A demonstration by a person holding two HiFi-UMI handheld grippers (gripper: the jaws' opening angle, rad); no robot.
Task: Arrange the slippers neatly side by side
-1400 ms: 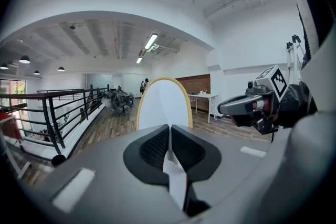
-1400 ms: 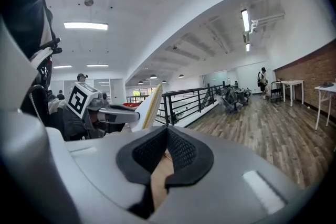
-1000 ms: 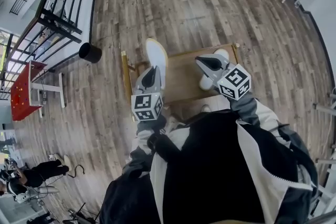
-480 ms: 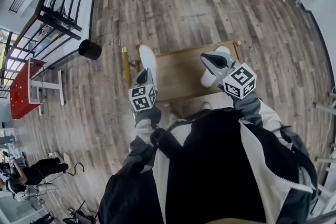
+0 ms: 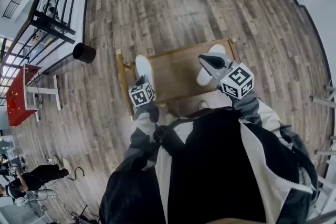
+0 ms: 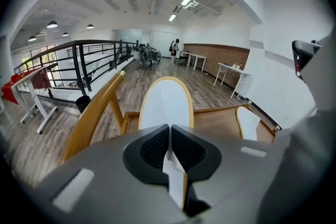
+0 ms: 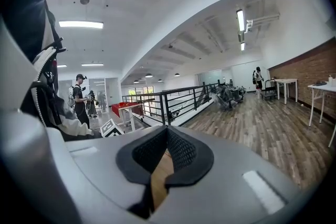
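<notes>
White left slipper (image 5: 143, 67) and right slipper (image 5: 204, 77) are well apart at table (image 5: 176, 73) ends.

Jacket: you wear a black zip-front jacket (image 5: 210, 165) with broad white panels down the chest and a white toothed zip along its edge.
Sleeves: your creased grey fabric sleeves (image 5: 137, 139) turn darker toward the shoulders.
Left gripper: your smooth grey moulded-plastic left gripper (image 5: 143, 79) (image 6: 169, 126) has a rounded shell with small pale rectangular patches on it.
Right gripper: your matching grey plastic right gripper (image 5: 202, 59) (image 7: 167, 128) has the same rounded shell and pale patches.
Pads: black rubber pads (image 6: 155, 147) with a fine dimpled grid texture line each jaw.
Marker cubes: each gripper carries a white marker cube (image 5: 236, 81) printed with black square patterns.
</notes>
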